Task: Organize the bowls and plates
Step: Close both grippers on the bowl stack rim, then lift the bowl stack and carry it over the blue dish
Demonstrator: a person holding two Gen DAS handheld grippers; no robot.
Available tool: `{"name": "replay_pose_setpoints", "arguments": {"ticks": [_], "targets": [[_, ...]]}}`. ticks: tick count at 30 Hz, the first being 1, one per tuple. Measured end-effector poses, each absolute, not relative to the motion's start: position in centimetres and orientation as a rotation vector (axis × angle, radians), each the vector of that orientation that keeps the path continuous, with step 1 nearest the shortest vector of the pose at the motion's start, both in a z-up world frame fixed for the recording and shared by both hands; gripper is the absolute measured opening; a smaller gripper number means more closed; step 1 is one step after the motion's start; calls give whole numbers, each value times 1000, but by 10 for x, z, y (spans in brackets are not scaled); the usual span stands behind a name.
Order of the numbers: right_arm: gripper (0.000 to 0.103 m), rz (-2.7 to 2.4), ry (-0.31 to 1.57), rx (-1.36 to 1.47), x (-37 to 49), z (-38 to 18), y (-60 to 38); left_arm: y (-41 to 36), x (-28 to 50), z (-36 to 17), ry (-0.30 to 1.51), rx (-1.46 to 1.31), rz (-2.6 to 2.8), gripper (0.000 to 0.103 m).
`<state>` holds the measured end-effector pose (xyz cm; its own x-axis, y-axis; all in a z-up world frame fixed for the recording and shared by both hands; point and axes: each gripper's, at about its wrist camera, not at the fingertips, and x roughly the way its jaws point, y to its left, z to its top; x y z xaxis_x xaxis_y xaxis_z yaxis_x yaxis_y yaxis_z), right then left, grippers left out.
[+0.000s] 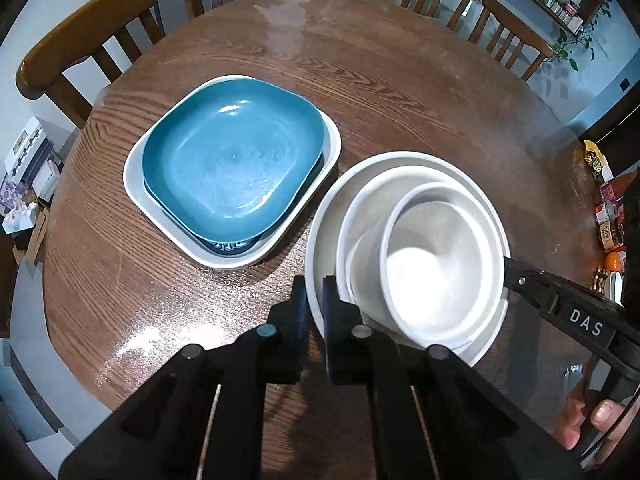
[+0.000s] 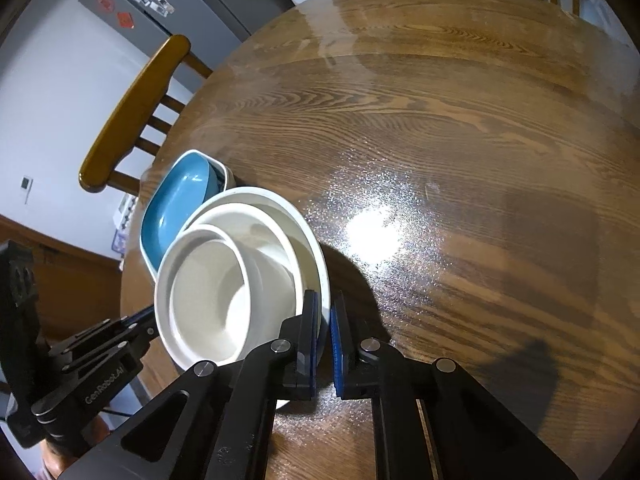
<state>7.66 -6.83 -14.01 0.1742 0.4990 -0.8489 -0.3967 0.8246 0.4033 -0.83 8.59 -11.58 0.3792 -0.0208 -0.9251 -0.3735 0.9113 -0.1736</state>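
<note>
Left gripper (image 1: 316, 300) clamped tight on near rim of round white plate (image 1: 320, 240); right gripper (image 2: 325, 328) pinched shut on opposite rim of same plate. Two nested white bowls (image 1: 440, 256) inside the plate, smaller one tilted. Just beside, on wooden table (image 1: 400, 92): teal square dish (image 1: 232, 160) stacked in white square plate (image 1: 136, 176). Wooden chair (image 1: 100, 28) behind.

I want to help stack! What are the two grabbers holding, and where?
Both pinch the big white plate by its rim: left gripper one side, right gripper opposite.
</note>
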Motion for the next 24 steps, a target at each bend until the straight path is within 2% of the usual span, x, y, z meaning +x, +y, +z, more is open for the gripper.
{"name": "replay_pose_setpoints", "arguments": {"ticks": [24], "targets": [[10,652,1148,86,62,-105,-67,96,-19,-82,1064,-337,240,3]]}}
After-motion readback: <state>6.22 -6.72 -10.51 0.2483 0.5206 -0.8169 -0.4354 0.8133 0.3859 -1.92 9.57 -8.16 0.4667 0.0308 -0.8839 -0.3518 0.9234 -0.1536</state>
